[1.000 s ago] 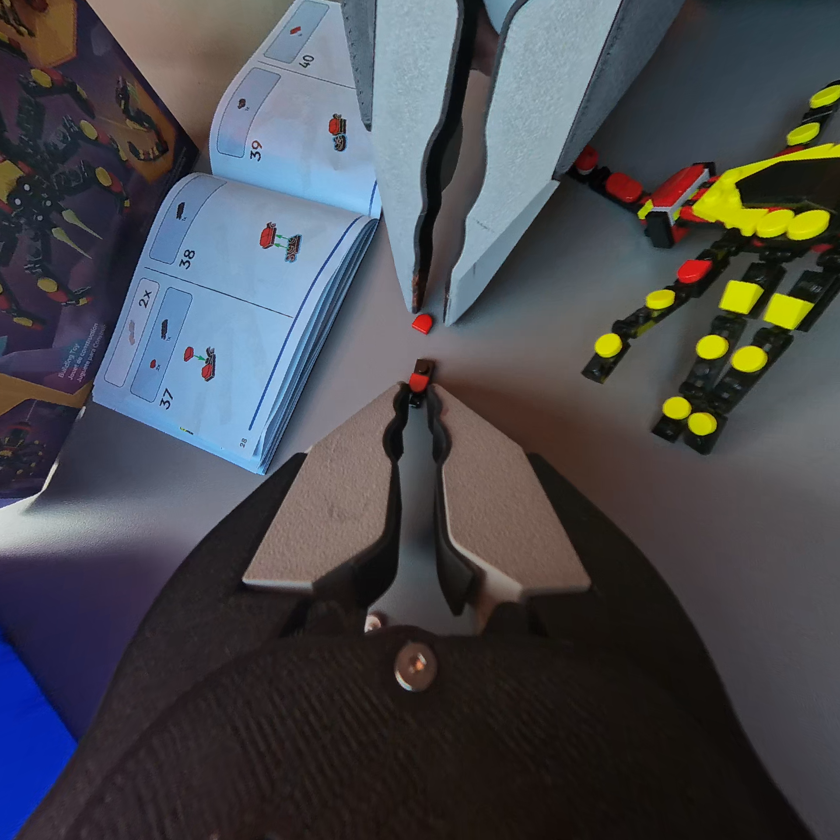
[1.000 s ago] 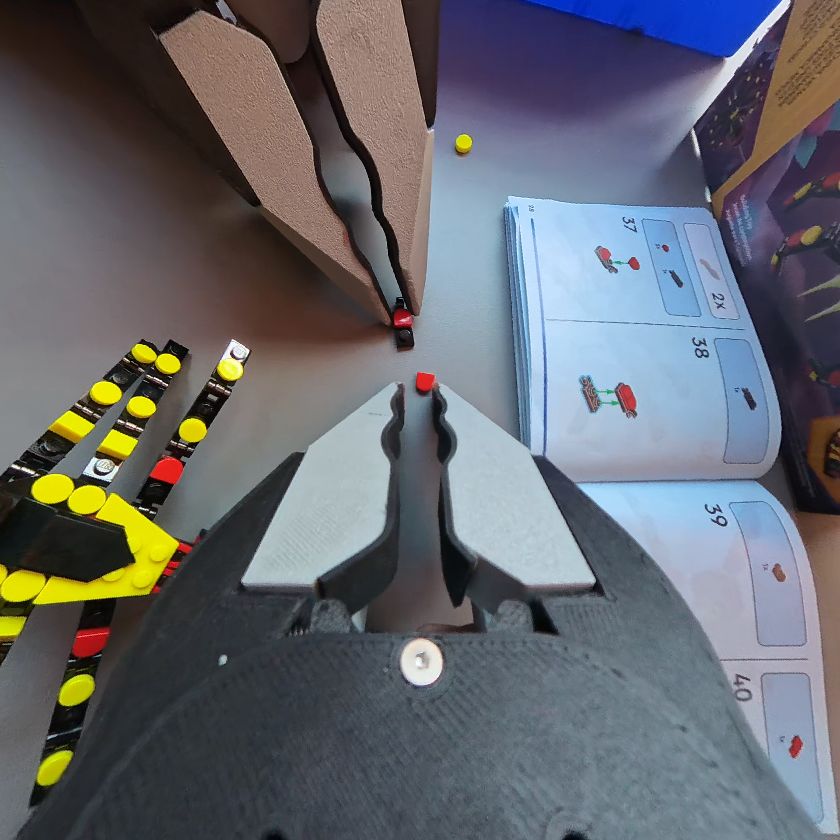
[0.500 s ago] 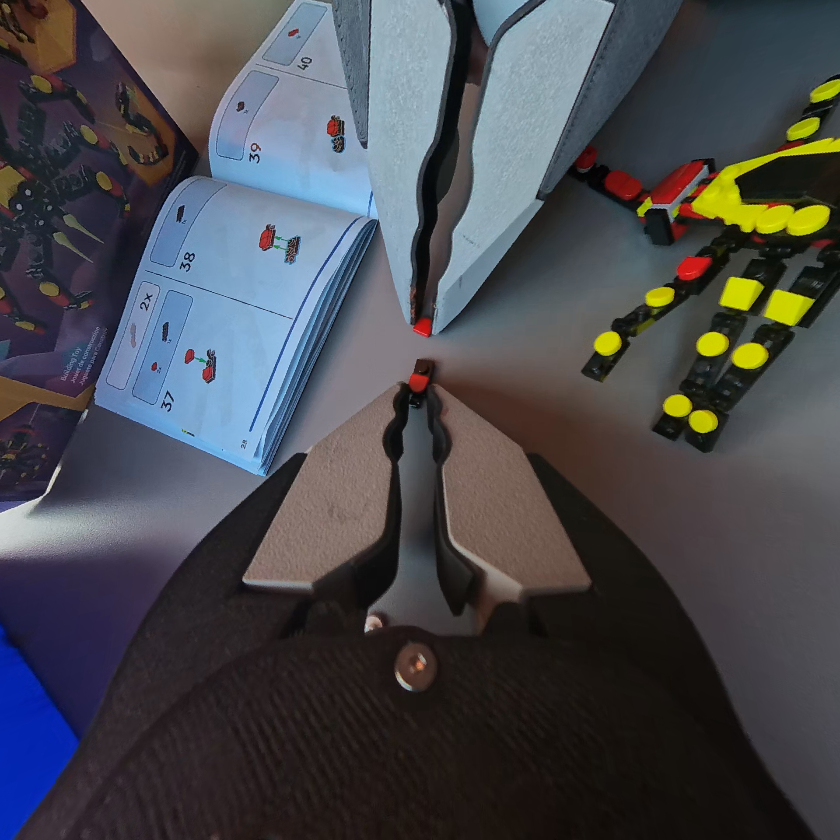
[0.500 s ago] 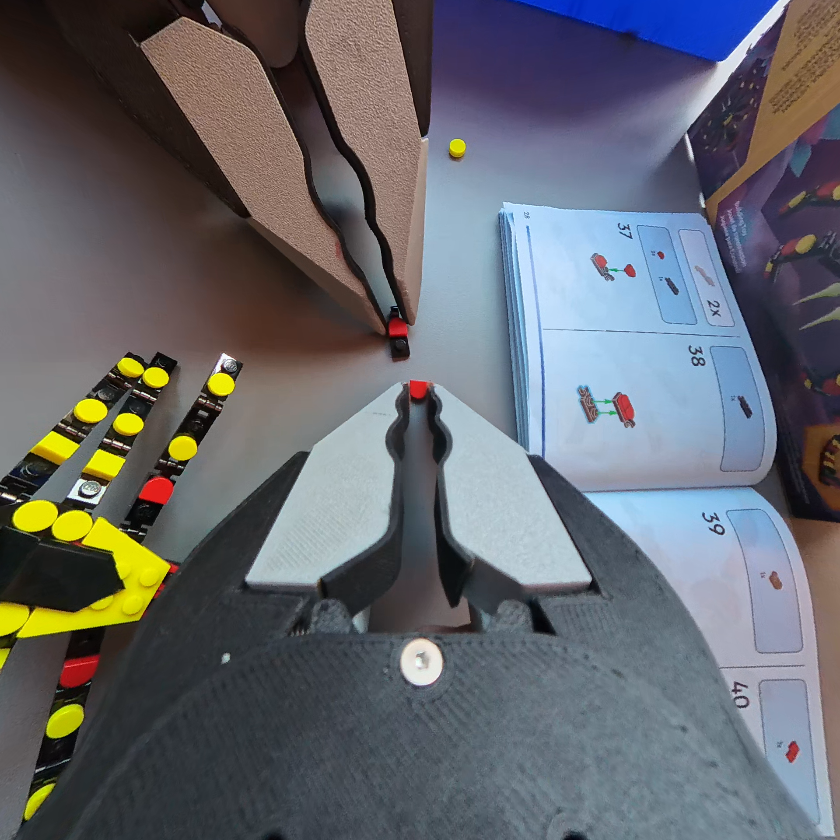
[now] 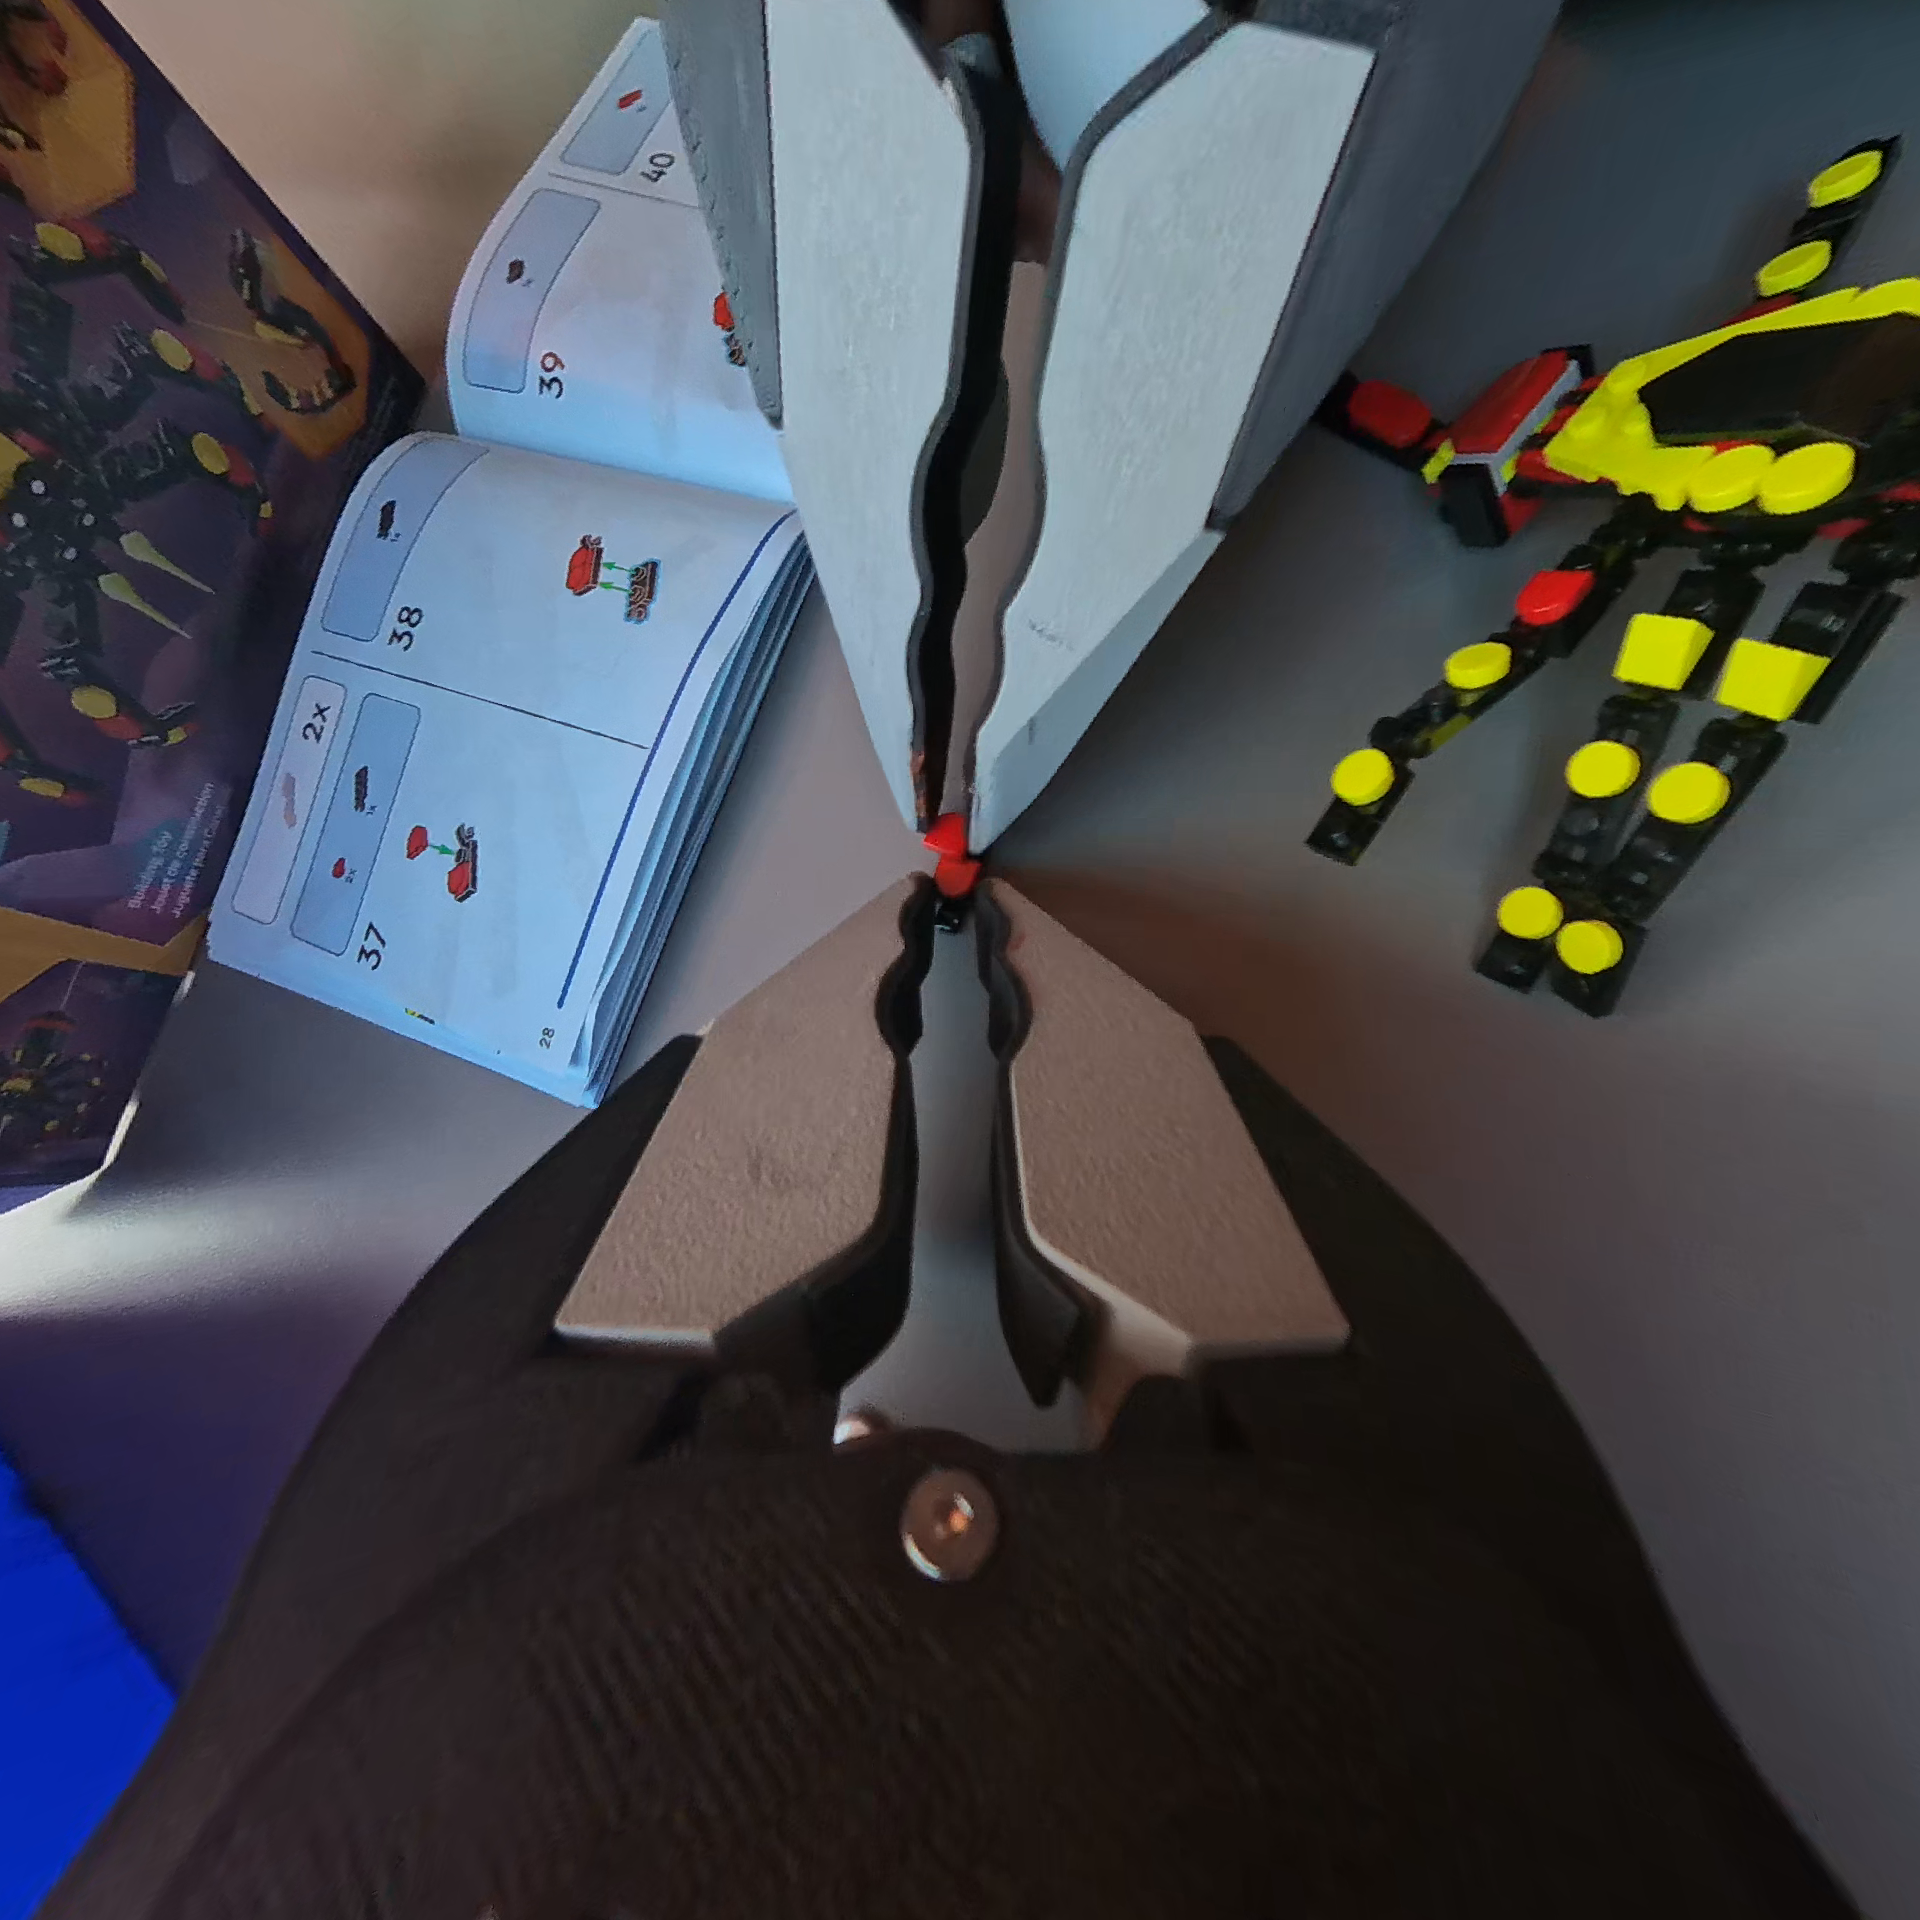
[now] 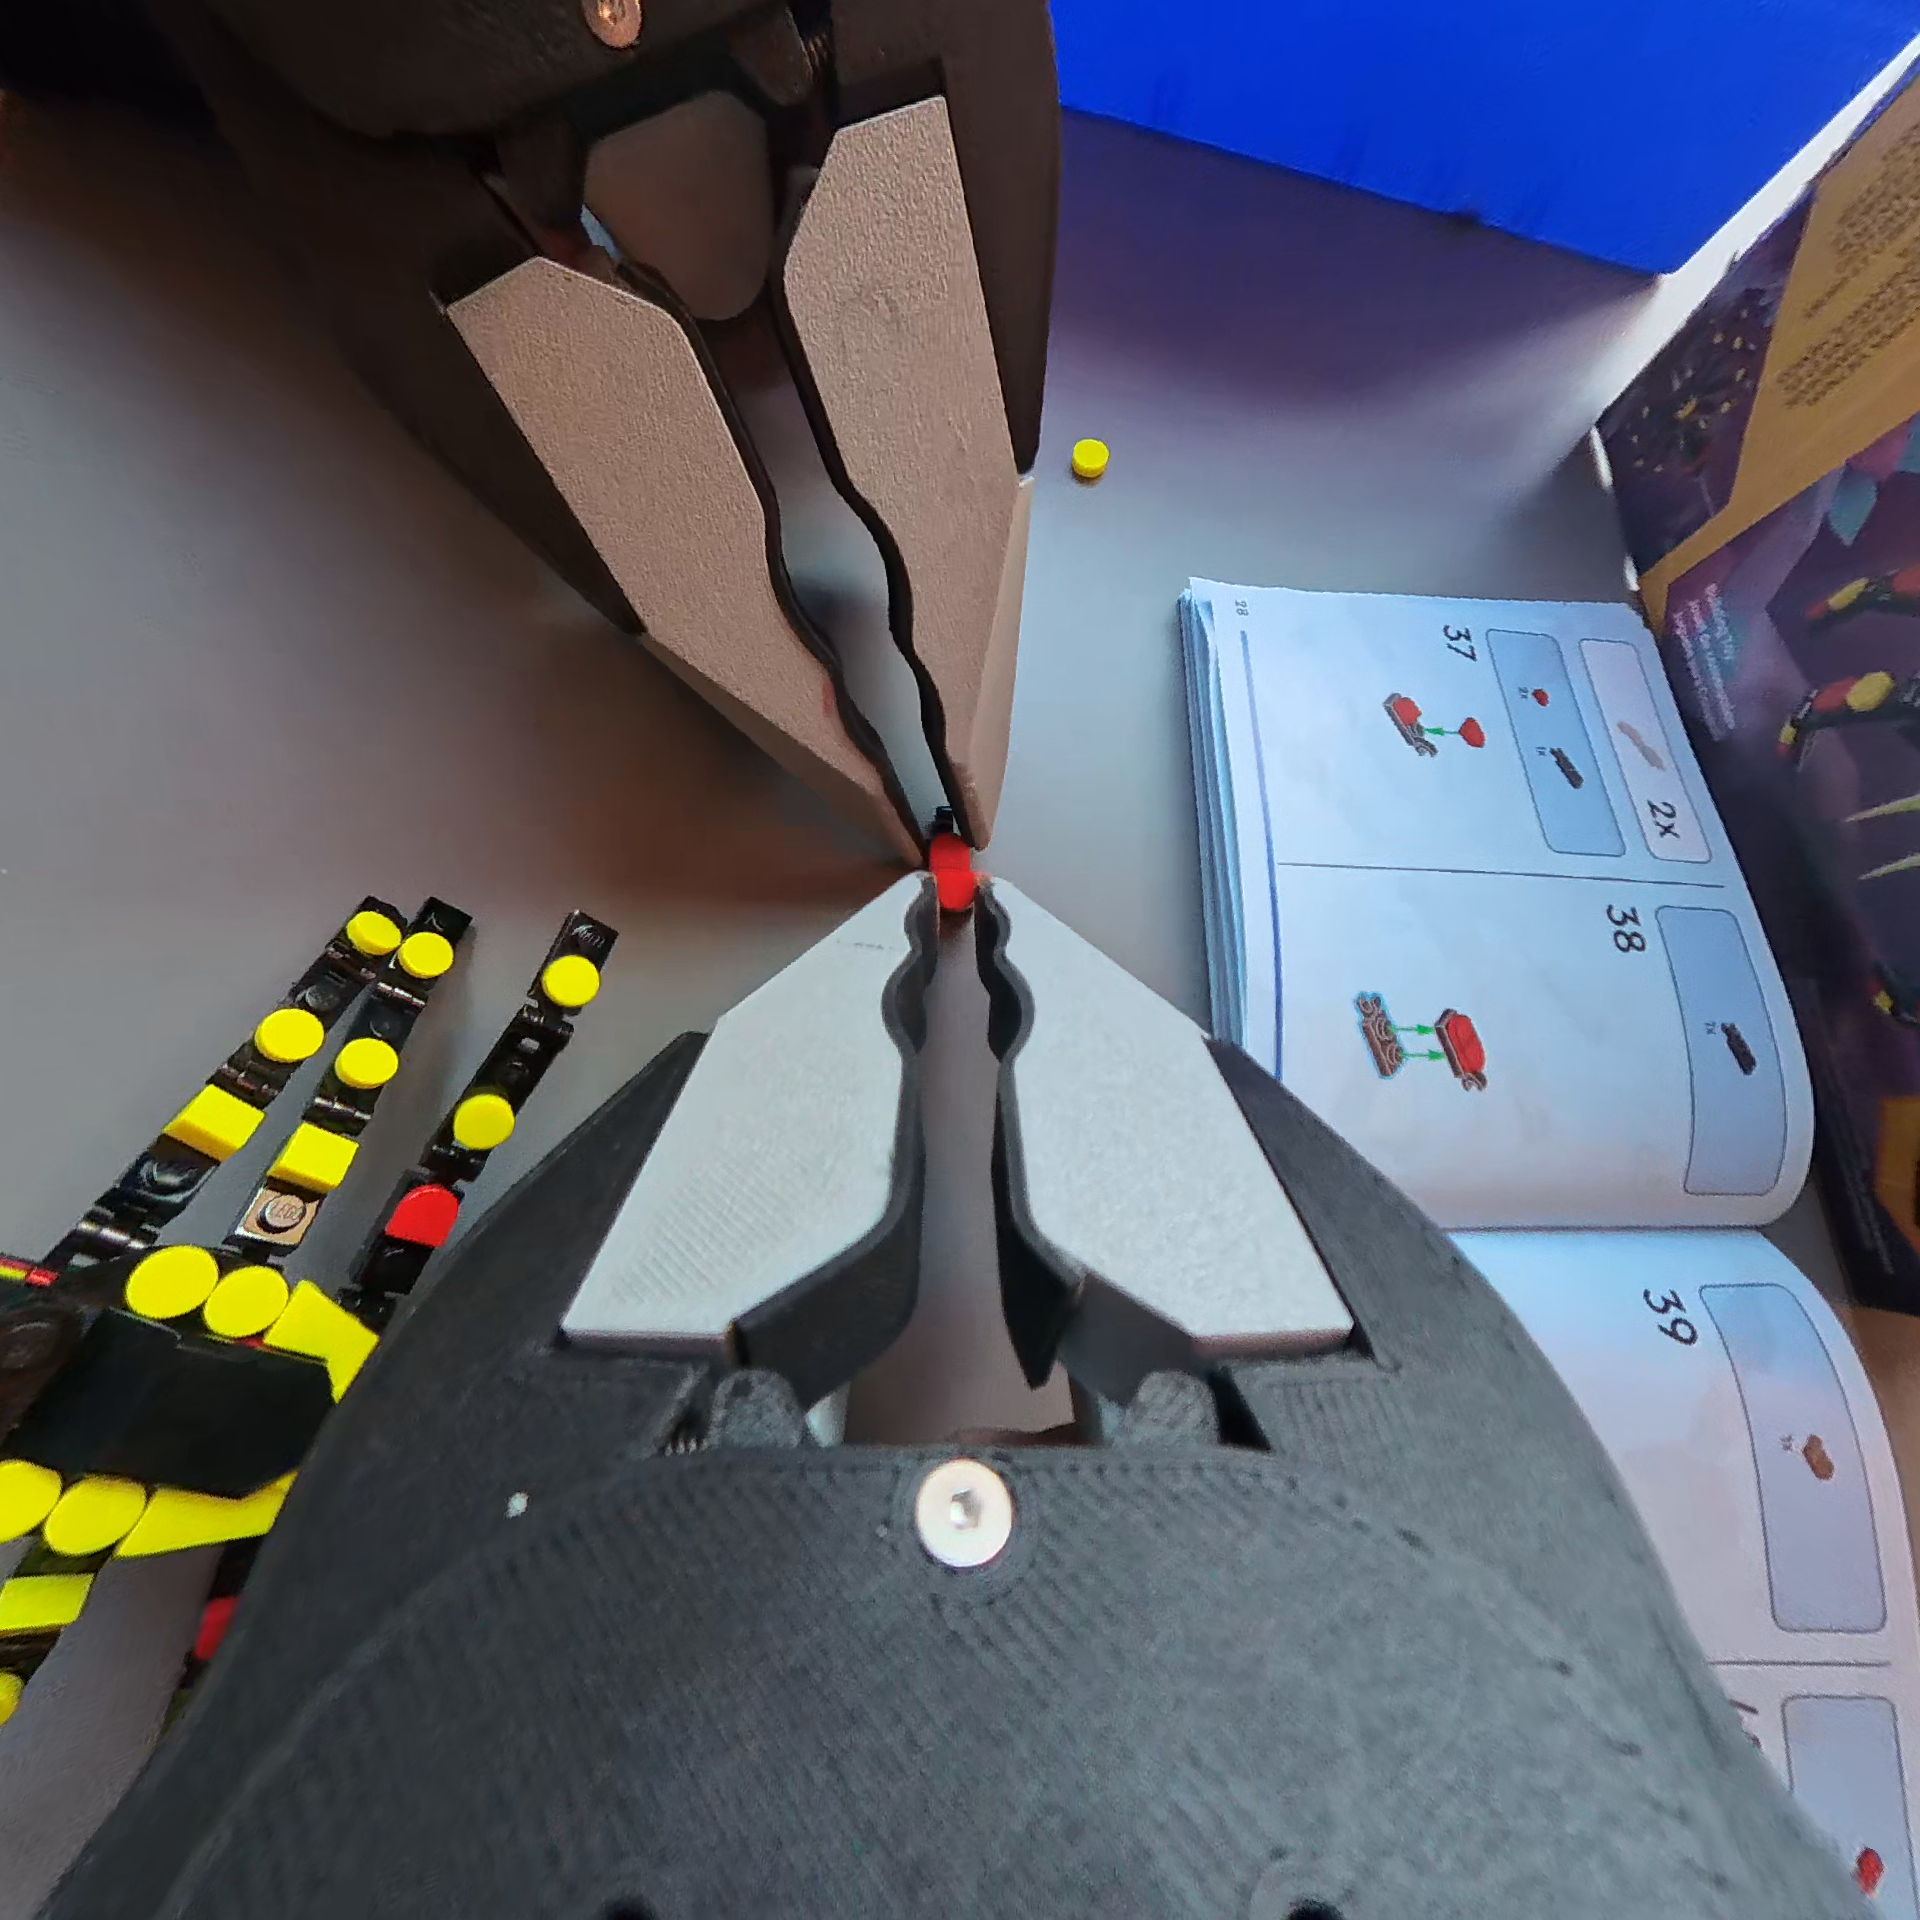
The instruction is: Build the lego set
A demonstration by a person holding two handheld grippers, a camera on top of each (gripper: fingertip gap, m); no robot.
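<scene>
Pinched between the tips of the left gripper is a small black piece with a red tile, and a second red tile is clamped in the tips of the right gripper. Both pieces are held tip to tip, touching, above the grey table. An open instruction booklet and the set's box are seen to one side, the black-and-yellow model to the other. A loose yellow stud is seen by a blue surface.
</scene>
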